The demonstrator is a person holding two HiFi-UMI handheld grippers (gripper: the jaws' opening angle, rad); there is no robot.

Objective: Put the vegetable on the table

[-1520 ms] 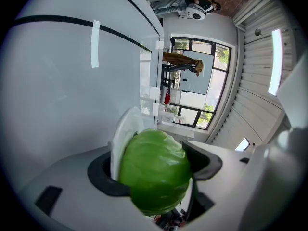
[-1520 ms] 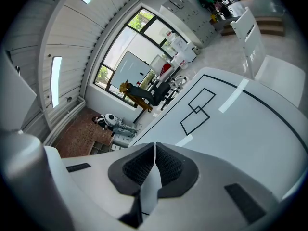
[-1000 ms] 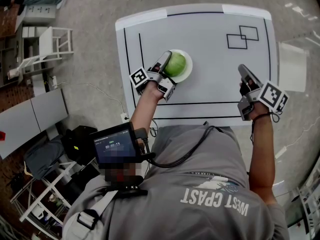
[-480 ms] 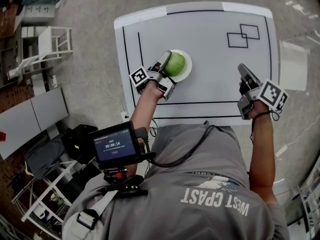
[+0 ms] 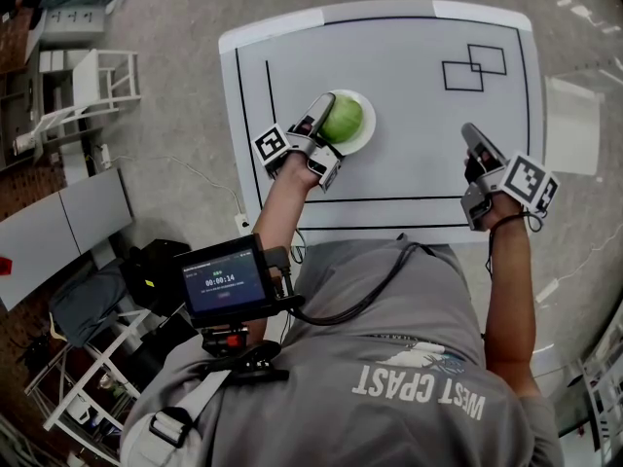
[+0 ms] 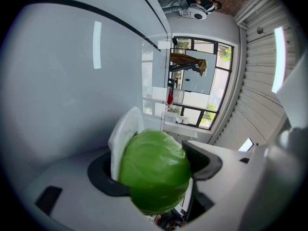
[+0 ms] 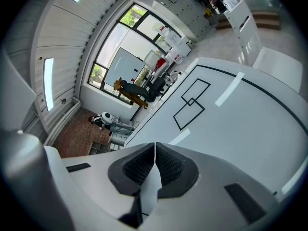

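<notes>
Left claw (image 6: 154,170) is pinching the cabbage (image 5: 343,120), a dark pad pressed into each flank of the green head, which sits over the white plate (image 5: 368,136) near the left side of the table (image 5: 409,163); whether it rests on the plate or hangs just clear of it I cannot tell. The main hazard, as I judge it, is the shape: a round, smooth ball gripped at only two small spots could roll or squirt out between the pads if the hand swings or tilts during the lift. The pads seem to bite at about the widest part, which helps, but a squeeze that loosens even slightly would let it drop onto the plate and perhaps skid the plate toward the table's edge. Set on the bare tabletop, the cabbage may roll once released, since nothing there would stop it, so it wants a low, settled release. The right claw (image 7: 154,162) is pressed together on nothing, hovering over the table's right side well apart from the plate, too far off to steady anything quickly
</notes>
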